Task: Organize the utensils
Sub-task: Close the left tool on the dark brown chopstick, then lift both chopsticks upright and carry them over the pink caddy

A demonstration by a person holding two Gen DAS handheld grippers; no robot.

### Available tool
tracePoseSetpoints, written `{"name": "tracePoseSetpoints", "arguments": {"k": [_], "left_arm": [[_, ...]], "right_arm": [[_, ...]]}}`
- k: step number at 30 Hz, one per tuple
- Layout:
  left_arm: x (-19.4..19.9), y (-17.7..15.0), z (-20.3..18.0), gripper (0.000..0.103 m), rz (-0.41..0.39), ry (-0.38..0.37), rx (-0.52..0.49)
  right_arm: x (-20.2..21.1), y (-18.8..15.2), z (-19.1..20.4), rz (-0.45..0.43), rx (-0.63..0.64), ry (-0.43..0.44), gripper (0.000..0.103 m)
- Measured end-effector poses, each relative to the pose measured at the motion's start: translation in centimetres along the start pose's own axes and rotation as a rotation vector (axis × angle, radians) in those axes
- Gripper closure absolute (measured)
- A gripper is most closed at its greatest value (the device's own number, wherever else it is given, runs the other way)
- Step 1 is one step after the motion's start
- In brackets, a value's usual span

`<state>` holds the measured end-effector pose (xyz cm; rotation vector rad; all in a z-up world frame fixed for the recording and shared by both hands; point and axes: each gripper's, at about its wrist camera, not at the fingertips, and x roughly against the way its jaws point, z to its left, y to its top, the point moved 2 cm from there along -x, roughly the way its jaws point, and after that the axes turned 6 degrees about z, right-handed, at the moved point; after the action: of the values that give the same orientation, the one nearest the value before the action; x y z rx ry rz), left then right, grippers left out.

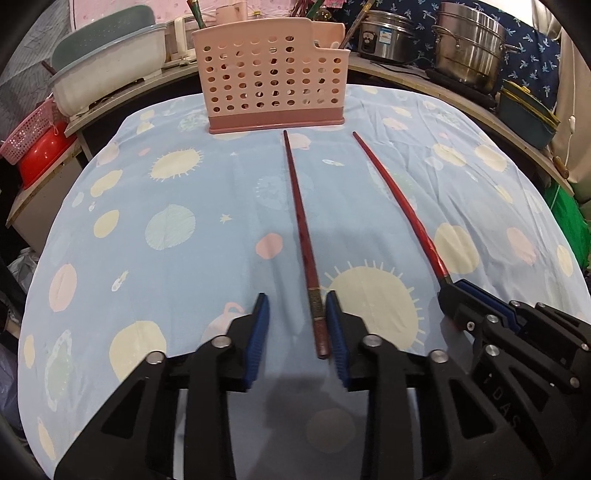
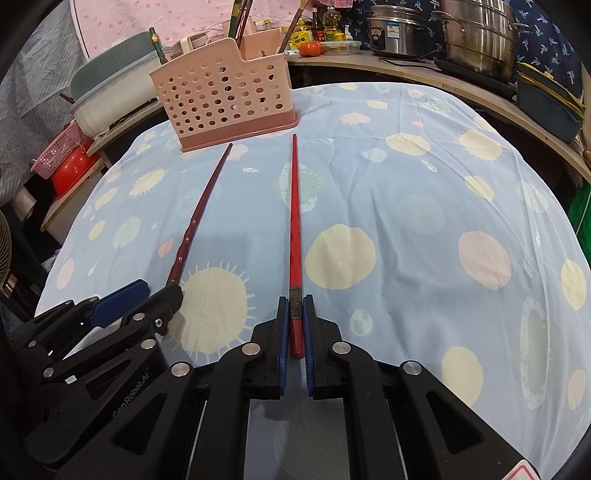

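Note:
A dark red chopstick (image 1: pixel 299 218) lies on the blue patterned tablecloth (image 1: pixel 166 258), its tip toward the pink perforated utensil holder (image 1: pixel 273 81). Its thick end sits between the jaws of my left gripper (image 1: pixel 296 299). The jaws stand open: the chopstick is next to the right pad, and a wide gap separates it from the left pad. My right gripper (image 2: pixel 295 301) is shut on the thick end of a bright red chopstick (image 2: pixel 294 206), which also points at the holder (image 2: pixel 221 96). Several utensils stand in the holder. Each gripper shows at the other view's edge.
Behind the table runs a curved wooden counter with steel pots (image 1: pixel 469 44), a rice cooker (image 2: pixel 395 33) and a green container (image 1: pixel 528 114). At the left stand a white basin (image 1: pixel 110 74) and a pink basket (image 1: pixel 29 136) over a red bowl.

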<state>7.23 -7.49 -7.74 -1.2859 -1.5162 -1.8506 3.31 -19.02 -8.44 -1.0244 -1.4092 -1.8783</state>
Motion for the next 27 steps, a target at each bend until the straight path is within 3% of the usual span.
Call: {"name": "tracePoseSetpoints", "arguments": {"k": [6, 13, 27], "left_arm": [[0.4, -0.3, 0.2, 0.096, 0.006, -0.027, 0.002], [1.3, -0.9, 1.1, 0.096, 0.015, -0.046, 0.028], [6.7, 0.3, 3.5, 0.096, -0.073, -0.064, 0.089]], "right_arm": [[0.0, -0.1, 0.0, -0.001, -0.001, 0.001, 0.096], [0.8, -0.5, 0.1, -0.003, 0.002, 0.018, 0.096], [5.8, 0.0, 0.1, -0.083, -0.011, 0.077, 0.096]]}}
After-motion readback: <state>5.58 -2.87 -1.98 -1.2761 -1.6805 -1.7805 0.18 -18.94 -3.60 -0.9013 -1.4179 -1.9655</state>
